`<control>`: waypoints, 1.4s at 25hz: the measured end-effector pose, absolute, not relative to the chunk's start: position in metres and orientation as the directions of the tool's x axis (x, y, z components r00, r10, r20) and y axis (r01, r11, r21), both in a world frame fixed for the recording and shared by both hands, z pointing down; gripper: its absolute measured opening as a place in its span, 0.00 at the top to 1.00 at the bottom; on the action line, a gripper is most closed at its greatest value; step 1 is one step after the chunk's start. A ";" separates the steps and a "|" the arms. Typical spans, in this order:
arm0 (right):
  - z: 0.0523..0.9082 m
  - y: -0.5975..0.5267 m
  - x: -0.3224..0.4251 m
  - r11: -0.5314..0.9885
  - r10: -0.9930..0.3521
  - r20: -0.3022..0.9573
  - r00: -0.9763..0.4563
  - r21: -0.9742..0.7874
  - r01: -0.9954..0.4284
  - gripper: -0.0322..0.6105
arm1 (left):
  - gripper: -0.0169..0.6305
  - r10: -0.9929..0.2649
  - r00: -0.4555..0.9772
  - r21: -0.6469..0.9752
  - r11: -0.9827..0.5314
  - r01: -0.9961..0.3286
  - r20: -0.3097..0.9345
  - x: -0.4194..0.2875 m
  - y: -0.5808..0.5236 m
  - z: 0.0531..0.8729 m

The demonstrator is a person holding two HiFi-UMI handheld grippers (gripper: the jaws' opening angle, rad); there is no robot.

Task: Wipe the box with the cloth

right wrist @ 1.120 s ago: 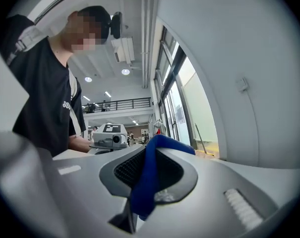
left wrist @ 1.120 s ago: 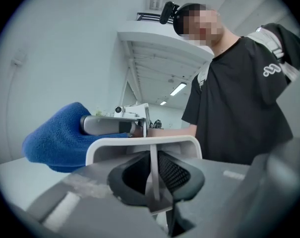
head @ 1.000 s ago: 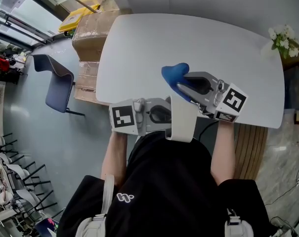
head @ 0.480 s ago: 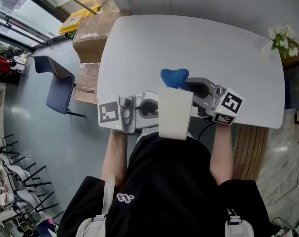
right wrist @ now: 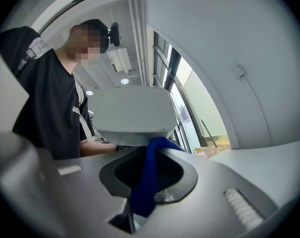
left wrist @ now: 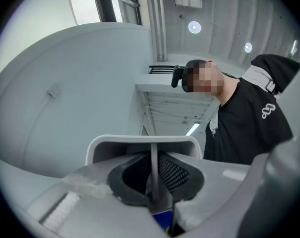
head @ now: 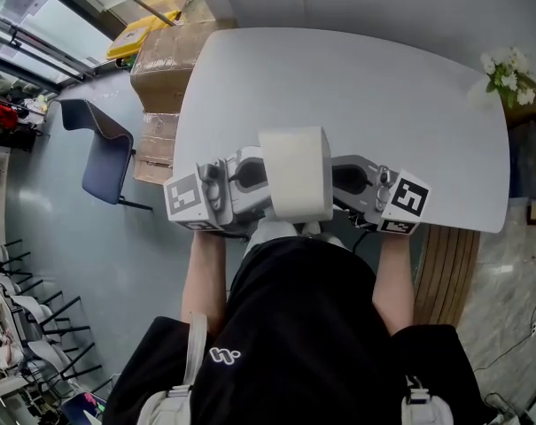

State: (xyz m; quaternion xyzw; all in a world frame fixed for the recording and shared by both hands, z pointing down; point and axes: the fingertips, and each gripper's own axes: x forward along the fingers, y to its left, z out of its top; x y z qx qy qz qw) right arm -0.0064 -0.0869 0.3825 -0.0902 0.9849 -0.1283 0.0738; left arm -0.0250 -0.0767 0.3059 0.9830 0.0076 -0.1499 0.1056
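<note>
**Head view.** The box (head: pixel 294 173) is seen held in the air over the near edge of the desk (head: pixel 338 78), between the two grippers and close to the person's chest. It is white and plain, with rounded corners, and one broad face is turned up toward the camera. The fingertips of the left gripper (head: pixel 250 184) and of the right gripper (head: pixel 343 180) are covered by the box, so neither grip can be judged here. The cloth is hidden entirely behind the box. Part of the desk's near edge is masked by the grippers and the box.

**Left gripper view.** The jaws of the left gripper (left wrist: pixel 154 182) are seen closed on a thin upright wall of the box (left wrist: pixel 145 142), which is pinched between the dark pads. Only a white, curved rim and this wall are shown; the remainder of the box is cut off. A small blue patch is seen at the bottom edge, too cropped to be identified.

**Right gripper view.** The jaws of the right gripper (right wrist: pixel 140 192) are seen clamped on the cloth (right wrist: pixel 154 152), a dark blue strip whose lower end is lost between the pads. Its upper end is laid against the lower edge of the box (right wrist: pixel 130 110), which is viewed from below as a smooth pale grey block.
</note>
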 end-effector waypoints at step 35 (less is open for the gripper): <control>0.296 -0.059 -0.011 0.989 -0.096 -0.321 -0.942 -0.138 -0.054 0.86 | 0.90 -0.296 0.949 0.273 -0.927 -0.258 -0.105 -0.060 -0.127 0.359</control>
